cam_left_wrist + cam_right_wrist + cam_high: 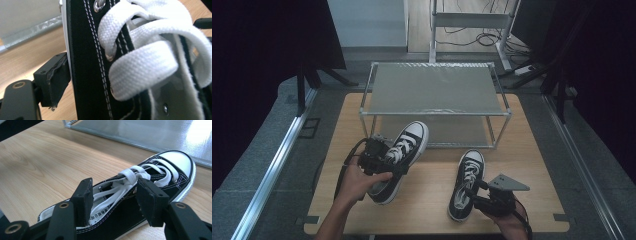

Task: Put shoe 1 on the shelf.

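The left gripper (379,159) is clamped on the canvas side of the left sneaker (404,155), lifted and tilted near the desk's left half, before the rack (434,90). The right sneaker (467,182) lies flat near the front edge — the right gripper (477,192) straddles its collar, jaws half apart, grip unclear. Light, soft canvas probably sags — the stiffer collar or rubber sole edge looks safest.

In the left gripper view the left sneaker (85,75) is so close that its toe, heel and sole are cut off by the edges. One jaw presses its black side; the other is hidden behind it. In the right gripper view the right sneaker's (160,182) heel is hidden behind the jaws. In the high view the right hand (512,225) runs off the near edge.
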`<state>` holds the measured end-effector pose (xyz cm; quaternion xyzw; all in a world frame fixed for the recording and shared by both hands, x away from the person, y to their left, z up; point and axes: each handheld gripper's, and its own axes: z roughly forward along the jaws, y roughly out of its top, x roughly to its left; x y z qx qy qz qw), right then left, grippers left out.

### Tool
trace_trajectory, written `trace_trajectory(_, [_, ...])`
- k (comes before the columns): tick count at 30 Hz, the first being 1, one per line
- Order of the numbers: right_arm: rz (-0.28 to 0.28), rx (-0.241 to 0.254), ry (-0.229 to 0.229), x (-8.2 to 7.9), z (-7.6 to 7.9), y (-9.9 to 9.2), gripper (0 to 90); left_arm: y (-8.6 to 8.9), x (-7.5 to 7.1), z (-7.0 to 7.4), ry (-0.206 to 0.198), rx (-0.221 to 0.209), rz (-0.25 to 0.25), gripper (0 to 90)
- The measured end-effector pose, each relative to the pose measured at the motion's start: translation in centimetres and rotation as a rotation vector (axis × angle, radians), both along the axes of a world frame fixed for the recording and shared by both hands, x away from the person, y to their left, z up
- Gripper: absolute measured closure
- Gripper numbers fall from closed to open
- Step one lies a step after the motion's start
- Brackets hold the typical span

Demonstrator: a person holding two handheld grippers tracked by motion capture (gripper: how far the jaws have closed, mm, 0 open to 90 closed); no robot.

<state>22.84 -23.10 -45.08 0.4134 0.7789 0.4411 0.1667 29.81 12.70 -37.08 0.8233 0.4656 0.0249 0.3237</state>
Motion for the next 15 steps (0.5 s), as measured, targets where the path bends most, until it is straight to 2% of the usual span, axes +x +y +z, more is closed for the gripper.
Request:
trace_trajectory(4, [0.0, -0.001, -0.001, 0.0, 0.0, 0.0, 47.3, -0.2, 0.4, 0.8, -0.012, 0.005, -0.004, 15.6])
trace_trajectory(15, [-0.004, 0.001, -0.001, 0.0, 0.0, -0.1, 47.3, -0.4, 1.6, 2.4, -0.016, -0.022, -0.011, 15.6])
